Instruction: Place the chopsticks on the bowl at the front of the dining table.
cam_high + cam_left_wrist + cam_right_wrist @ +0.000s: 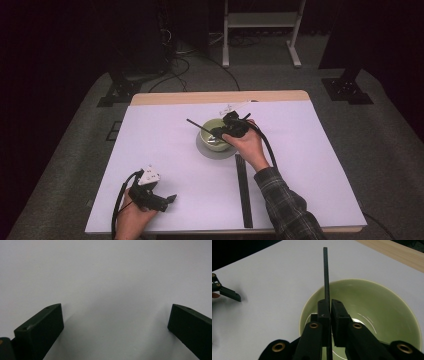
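Chopstick (326, 272) is pinched in your right tool (329, 307), jaws pressed on it; long axis runs fwd past the tips, over the green bowl (387, 305) at mid bench (165, 150). Left tool (167, 199) sits spread & empty at the near-left, well apart. Black strip (243, 190) lies near your right wrist; mind the bowl rim.

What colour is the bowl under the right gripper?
Pale green, glossy inside. The bowl shows best in the right gripper view, behind the thin black stick.
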Available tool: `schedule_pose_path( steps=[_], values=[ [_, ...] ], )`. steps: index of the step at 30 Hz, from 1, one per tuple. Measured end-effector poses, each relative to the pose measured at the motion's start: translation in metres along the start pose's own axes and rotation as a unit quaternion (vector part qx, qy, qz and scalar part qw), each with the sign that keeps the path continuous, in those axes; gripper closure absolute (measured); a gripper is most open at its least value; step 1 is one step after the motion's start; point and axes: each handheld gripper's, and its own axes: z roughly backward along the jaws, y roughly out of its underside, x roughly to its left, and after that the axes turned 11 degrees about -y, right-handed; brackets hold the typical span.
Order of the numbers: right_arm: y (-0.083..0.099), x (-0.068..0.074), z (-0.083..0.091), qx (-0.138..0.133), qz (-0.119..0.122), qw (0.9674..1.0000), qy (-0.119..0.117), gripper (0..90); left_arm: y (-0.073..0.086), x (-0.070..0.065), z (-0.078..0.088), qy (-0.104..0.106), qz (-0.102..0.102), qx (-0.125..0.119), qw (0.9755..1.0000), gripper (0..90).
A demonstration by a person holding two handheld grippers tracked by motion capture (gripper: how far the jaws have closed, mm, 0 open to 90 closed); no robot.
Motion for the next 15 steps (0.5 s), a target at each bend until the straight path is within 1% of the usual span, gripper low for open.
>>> schedule_pose_path(
  steps=[3,15],
  values=[
    [0.0008,-0.0007,-0.003,0.002,-0.005,1.0,0.001,85.7,0.0,0.0,0.0,0.0,0.0,0.0,1.0,0.0],
    [0.0025,-0.0023,-0.0089,0.002,-0.006,1.0,0.0,85.7,0.0,0.0,0.0,0.0,0.0,0.0,1.0,0.0]
  ],
)
